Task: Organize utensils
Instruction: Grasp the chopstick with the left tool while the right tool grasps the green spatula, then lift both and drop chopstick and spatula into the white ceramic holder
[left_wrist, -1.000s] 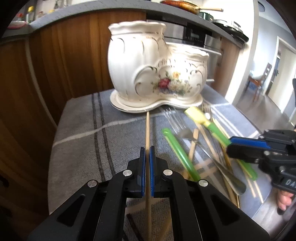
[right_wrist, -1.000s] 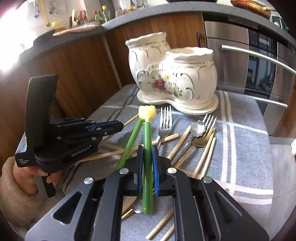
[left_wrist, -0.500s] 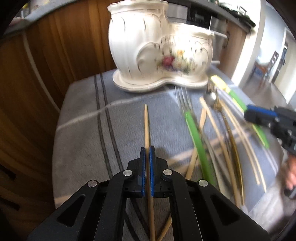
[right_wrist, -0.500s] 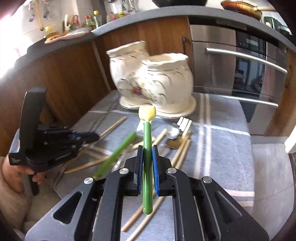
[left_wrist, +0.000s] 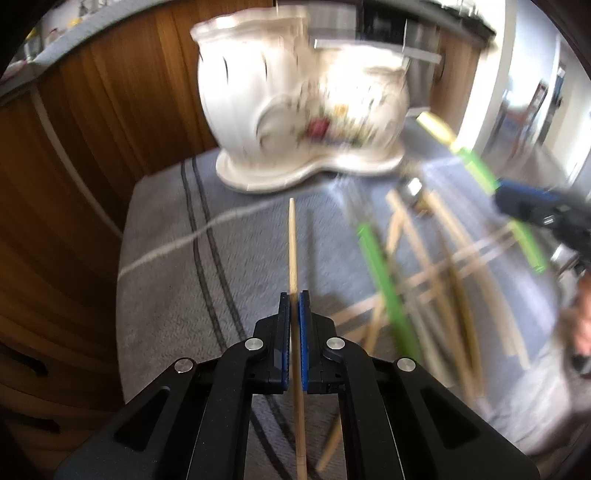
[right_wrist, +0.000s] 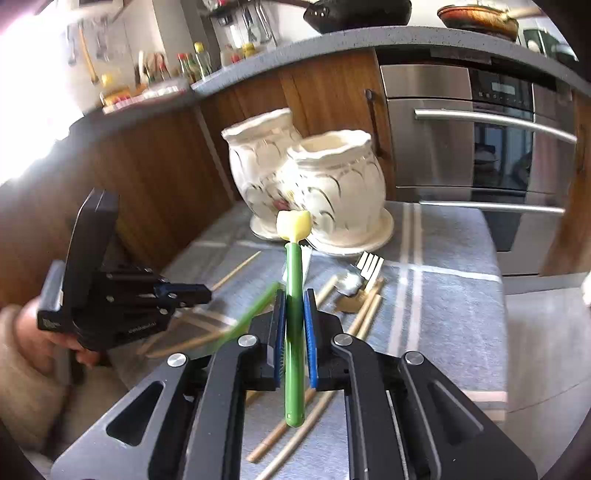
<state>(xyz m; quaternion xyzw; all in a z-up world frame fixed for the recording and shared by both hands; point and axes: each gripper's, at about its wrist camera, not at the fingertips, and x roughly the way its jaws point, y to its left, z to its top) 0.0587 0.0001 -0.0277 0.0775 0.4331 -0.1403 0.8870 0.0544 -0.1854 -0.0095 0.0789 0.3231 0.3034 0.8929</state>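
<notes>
Gripping thin wooden chopstick (left_wrist: 292, 243), left gripper (left_wrist: 291, 321) pinches it near mid-length; stick light, stiff, smooth, judged prone to pivot. Right gripper (right_wrist: 294, 325) clamps slender green plastic utensil with pale yellow tip (right_wrist: 294, 295) at lower shaft; light, likely slippery. Both point toward white two-pot ceramic holder with floral motif (right_wrist: 314, 184), probably fragile, standing on grey striped cloth (right_wrist: 454, 295). More utensils lie scattered there. Writing on left gripper unreadable.

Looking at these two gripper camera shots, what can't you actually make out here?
- Left wrist view: motion blur smears the ceramic holder and the loose utensils; types unreadable.
- Right wrist view: inside of the holder's pots is hidden by their rims.
- Right wrist view: the left gripper is side-on; its grip on the chopstick is unclear.
</notes>
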